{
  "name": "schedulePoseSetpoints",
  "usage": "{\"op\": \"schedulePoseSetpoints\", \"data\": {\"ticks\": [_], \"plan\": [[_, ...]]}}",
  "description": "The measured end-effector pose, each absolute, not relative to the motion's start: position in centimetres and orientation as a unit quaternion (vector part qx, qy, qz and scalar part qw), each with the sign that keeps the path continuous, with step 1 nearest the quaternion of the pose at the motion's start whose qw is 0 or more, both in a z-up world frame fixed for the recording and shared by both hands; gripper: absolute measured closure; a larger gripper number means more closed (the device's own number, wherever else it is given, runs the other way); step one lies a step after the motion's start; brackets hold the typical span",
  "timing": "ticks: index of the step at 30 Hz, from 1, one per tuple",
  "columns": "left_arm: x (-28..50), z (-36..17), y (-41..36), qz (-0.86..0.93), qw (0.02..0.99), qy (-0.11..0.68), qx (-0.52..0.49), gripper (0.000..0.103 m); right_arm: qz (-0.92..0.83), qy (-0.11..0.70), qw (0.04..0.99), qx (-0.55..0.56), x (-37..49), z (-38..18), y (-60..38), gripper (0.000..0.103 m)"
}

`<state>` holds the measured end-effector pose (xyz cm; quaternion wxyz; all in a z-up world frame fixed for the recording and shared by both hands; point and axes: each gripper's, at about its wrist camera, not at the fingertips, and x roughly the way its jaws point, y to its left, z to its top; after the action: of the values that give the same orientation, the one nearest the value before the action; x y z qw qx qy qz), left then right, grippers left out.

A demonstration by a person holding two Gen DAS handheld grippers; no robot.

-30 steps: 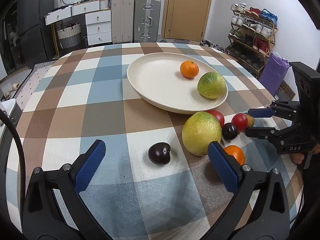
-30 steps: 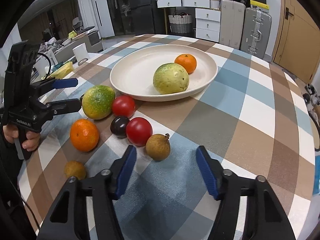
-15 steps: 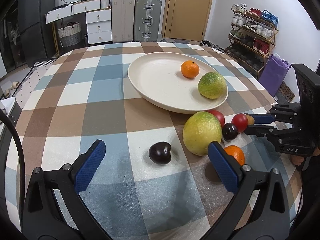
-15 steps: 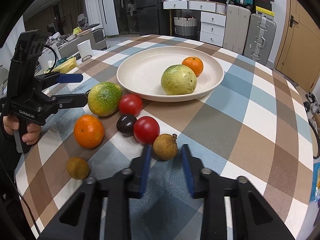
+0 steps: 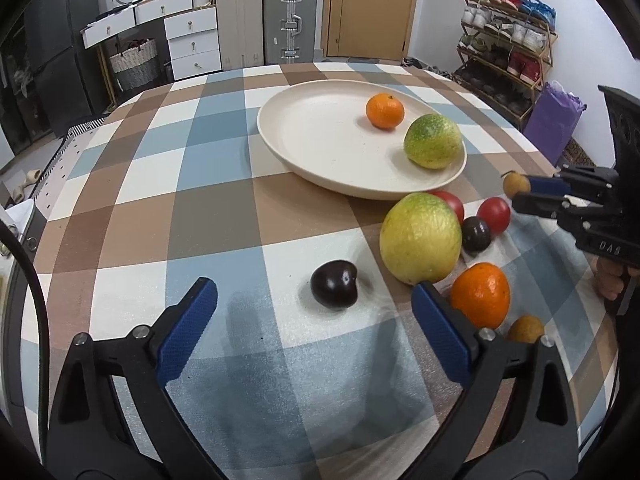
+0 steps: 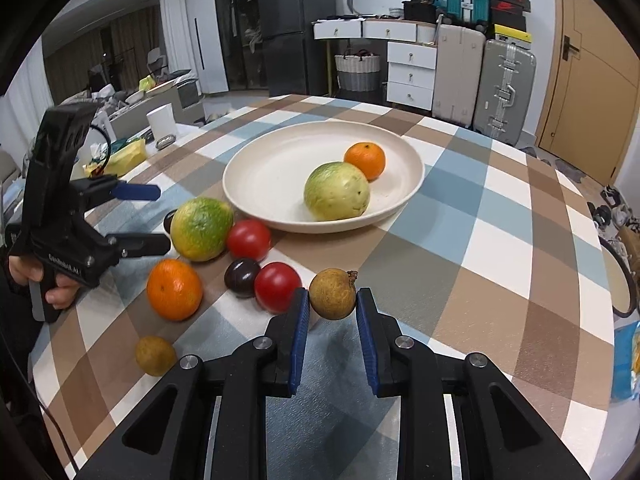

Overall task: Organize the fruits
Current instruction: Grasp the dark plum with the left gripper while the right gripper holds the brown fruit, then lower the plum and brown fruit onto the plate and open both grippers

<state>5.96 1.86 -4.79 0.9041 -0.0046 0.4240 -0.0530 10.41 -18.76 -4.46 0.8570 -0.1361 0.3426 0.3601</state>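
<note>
Since a second ago, right claw (image 6: 333, 312) has gone from spread wide to pinching the longan (image 6: 333, 294); fruit now looks lifted just clear of the desk (image 6: 500, 248), though I cannot be sure of the gap.

- Longan sits between the blue pads (image 6: 301, 320), held across its middle, stem nub pointing right. Light, small, round; thin brittle shell, so I judge a gentle squeeze enough. Round shape could roll out if the pinch drifts off centre.
- Left claw (image 5: 316, 304) spread, holding nothing, dark plum (image 5: 334, 285) lying just ahead between its fingers.
- Beyond: orange (image 6: 174, 289), second longan (image 6: 155, 355), two red tomatoes (image 6: 277, 287), another plum (image 6: 241, 277), big green-yellow citrus (image 6: 201, 229), all loose on the desk.
- Farthest: plate (image 6: 256, 168) already holding one citrus and one orange. Likely destination.
</note>
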Motion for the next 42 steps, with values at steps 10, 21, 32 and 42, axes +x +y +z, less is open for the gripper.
{"op": "schedulePoseSetpoints", "data": {"ticks": [10,21,32,42], "plan": [[6.1,-5.1,2.3,-0.086,0.898,0.431,-0.032,0.052,0.355,0.336,0.864,-0.126,10.7,-4.1,-19.2,0.078],[5.7,-4.8,2.2,-0.108,0.898,0.424,-0.040,0.082,0.354,0.339,0.862,-0.128,10.8,-4.4,-19.1,0.078],[5.1,-3.8,2.9,-0.104,0.910,0.398,-0.053,0.082,0.361,0.322,0.867,-0.119,10.4,-3.9,-19.3,0.078],[4.3,-1.9,3.5,-0.094,0.930,0.349,-0.071,0.082,0.377,0.280,0.877,-0.098,9.6,-2.5,-19.5,0.078]]}}
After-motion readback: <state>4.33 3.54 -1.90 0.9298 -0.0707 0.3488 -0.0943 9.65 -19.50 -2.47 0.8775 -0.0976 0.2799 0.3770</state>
